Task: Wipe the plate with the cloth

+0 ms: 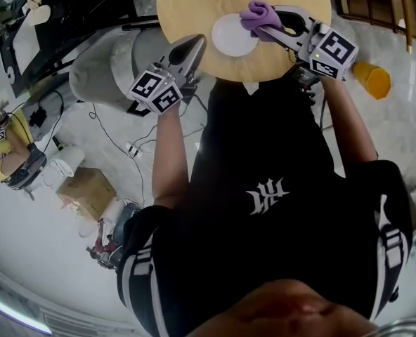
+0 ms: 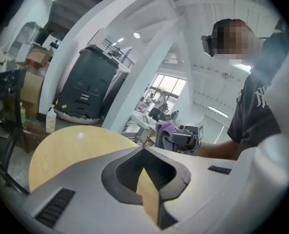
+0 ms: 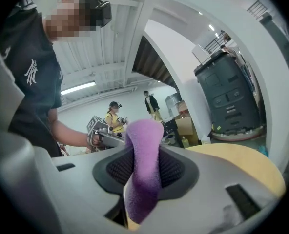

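**A:** Starting from the left: what of the left hand-held gripper (image 1: 196,42)?

**B:** Clenched on nothing, jaws together, poised over the near-left edge of the round wooden bench (image 1: 194,5), just beside the white plate (image 1: 229,37).

**A:** And further right?

**B:** Next, the right hand-held gripper (image 1: 273,23), grasping the purple cloth (image 1: 257,12). Cloth bunched at the jaw tips, over the plate's upper-right rim. Touching or only hovering: impossible to tell.

**A:** How to wipe well, then?

**B:** Probably like this: steady the plate's near rim with the left jaws. Lower the cloth onto the white face. Sweep in overlapping circles from rim to centre. Keep the grip tight, so no fold slips out.

**A:** Pointing which way?

**B:** Plate lying flat on the bench, face up, round, so no long axis. Cloth a folded strip, long axis upright between the jaws in the right gripper view, free end poking past the tips toward the left hand-held gripper.
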A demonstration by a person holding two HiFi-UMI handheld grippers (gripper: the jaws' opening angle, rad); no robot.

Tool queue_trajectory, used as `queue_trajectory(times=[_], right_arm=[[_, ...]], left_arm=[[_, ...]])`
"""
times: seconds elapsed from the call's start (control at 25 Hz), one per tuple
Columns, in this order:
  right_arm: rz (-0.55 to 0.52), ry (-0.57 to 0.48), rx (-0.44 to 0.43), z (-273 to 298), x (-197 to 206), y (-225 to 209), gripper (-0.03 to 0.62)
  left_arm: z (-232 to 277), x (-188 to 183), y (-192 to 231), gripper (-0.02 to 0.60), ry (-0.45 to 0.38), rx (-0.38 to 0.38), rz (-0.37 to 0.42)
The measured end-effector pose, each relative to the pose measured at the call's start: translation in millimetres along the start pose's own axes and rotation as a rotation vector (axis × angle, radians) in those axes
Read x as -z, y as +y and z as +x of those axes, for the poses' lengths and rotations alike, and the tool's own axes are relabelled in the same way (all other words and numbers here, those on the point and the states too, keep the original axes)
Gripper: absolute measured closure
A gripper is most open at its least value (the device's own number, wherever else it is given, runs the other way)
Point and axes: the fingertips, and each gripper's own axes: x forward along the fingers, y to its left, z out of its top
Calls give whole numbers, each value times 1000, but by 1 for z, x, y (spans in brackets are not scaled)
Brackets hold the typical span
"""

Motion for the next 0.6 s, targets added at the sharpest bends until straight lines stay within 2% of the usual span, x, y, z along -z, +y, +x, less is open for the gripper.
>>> queue_trajectory(times=[0.16, 0.32, 0.48, 0.6], right_arm=[[33, 10, 48, 14, 6, 6, 488], [11, 88, 121, 19, 28, -3, 488], [2, 134, 156, 20, 47, -15, 488], [22, 168, 148, 23, 68, -17, 488]], left_arm=[[0, 8, 27, 575, -18, 50, -57], [5, 30, 45, 575, 40, 89, -76], [14, 57, 56, 575, 97, 87, -89], [16, 79, 63, 575, 106, 68, -140]])
